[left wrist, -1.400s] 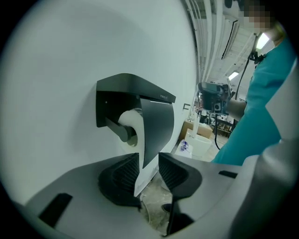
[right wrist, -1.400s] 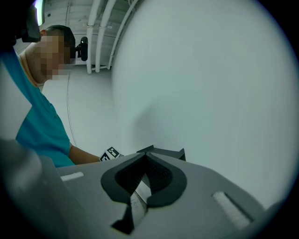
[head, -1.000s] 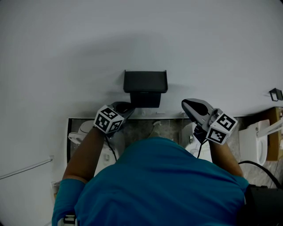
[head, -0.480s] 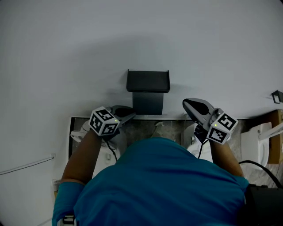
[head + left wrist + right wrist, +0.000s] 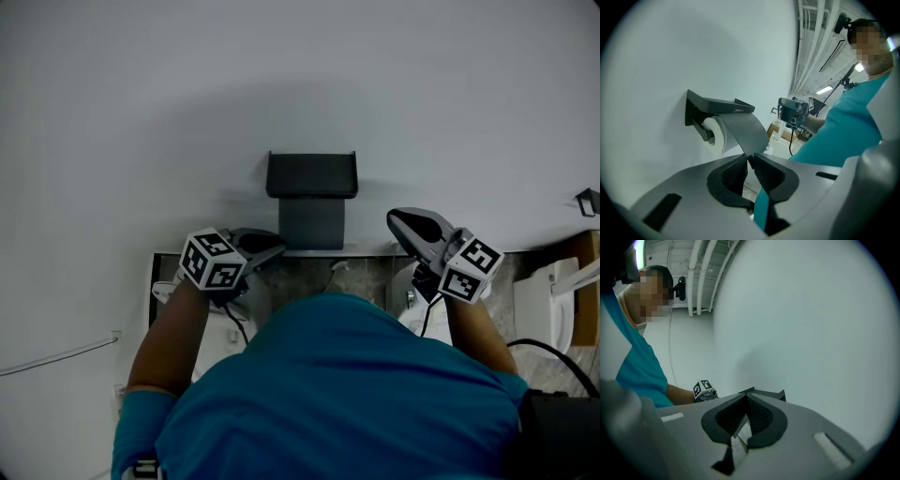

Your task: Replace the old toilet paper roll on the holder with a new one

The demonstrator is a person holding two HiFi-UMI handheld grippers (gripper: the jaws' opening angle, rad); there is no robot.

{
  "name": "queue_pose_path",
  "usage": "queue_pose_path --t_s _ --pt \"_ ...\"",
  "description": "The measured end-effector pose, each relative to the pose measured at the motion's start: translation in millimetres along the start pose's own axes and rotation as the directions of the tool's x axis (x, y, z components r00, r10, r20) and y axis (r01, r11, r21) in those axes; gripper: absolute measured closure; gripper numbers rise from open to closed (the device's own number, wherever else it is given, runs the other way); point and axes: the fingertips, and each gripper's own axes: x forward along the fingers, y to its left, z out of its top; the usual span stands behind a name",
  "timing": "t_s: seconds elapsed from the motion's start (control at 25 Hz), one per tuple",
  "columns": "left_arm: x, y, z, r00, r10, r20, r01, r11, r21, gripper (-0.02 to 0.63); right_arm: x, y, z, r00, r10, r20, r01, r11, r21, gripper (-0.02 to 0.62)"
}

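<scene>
Both my grippers face the wall (image 5: 300, 84). My left gripper (image 5: 749, 157) pinches the tail of paper (image 5: 747, 133) drawn from the roll (image 5: 715, 135) on the holder (image 5: 717, 104), its jaws having just eased apart slightly. My right gripper (image 5: 745, 397) is clenched on nothing, just beside the holder.

A teal short-sleeved shirt (image 5: 337, 394) is worn, seen at 6 o'clock. White cubes with black square markers are seen at 9 o'clock (image 5: 211, 262) and 3 o'clock (image 5: 472, 270). A black cable (image 5: 536, 342) is seen at 4 o'clock.
</scene>
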Motion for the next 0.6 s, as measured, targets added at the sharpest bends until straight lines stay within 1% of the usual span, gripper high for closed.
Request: queue_pose_path --t_s 0.28,0.52,0.6 --pt "-3 -3 1 1.000 0.007 -0.016 -0.008 1.000 -0.005 0.560 -1 -23 -15 1.000 -0.023 0.003 0.022 0.999 0.025 0.592" --pt "-5 -2 0 0.999 0.031 -0.042 -0.032 0.999 -0.022 0.560 9 -51 -54 0.999 -0.013 -0.033 0.015 0.998 0.067 0.591" --pt "-5 -1 0 0.998 0.040 -0.054 -0.042 0.999 -0.027 0.560 16 -59 -69 0.999 0.003 -0.044 0.001 0.996 0.084 0.591"
